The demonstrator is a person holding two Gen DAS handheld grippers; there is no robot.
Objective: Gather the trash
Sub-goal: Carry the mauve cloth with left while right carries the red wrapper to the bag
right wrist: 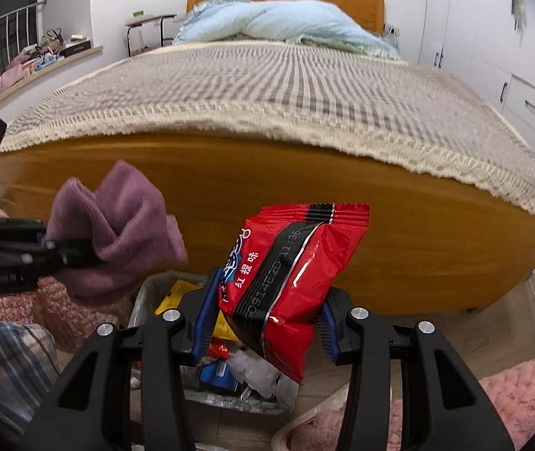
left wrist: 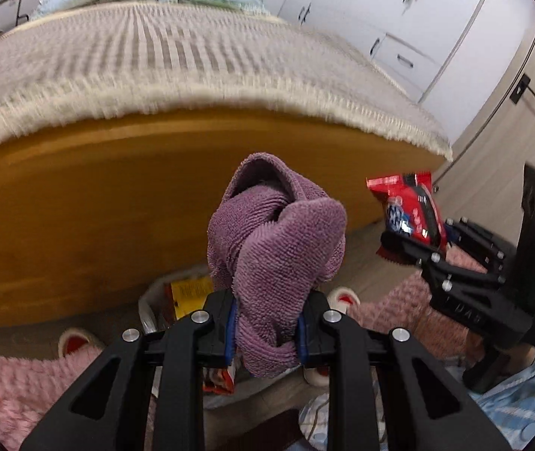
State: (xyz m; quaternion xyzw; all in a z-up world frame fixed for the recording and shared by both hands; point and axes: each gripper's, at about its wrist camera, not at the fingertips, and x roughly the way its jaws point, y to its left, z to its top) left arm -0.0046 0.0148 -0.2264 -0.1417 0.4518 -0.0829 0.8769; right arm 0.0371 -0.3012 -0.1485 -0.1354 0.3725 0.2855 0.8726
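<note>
My left gripper [left wrist: 266, 334] is shut on a bunched purple cloth [left wrist: 275, 244], held up in front of the bed's wooden footboard [left wrist: 98, 206]. The same purple cloth [right wrist: 117, 233] and left gripper [right wrist: 55, 251] show at the left of the right wrist view. My right gripper [right wrist: 263, 323] is shut on a red snack packet [right wrist: 293, 282], which hangs over a lined trash bin [right wrist: 147, 293] holding several wrappers. In the left wrist view the red packet [left wrist: 410, 210] and right gripper [left wrist: 414, 244] sit to the right. The trash bin [left wrist: 151, 312] lies below the cloth, mostly hidden.
A bed with a checked cover [right wrist: 286, 90] and blue pillows [right wrist: 290, 22] fills the background. White wardrobes [left wrist: 399, 18] stand at right. Pink fluffy fabric [left wrist: 4, 387] and slippers [left wrist: 76, 342] lie on the floor near the bin. A cluttered window shelf [right wrist: 34, 60] is at far left.
</note>
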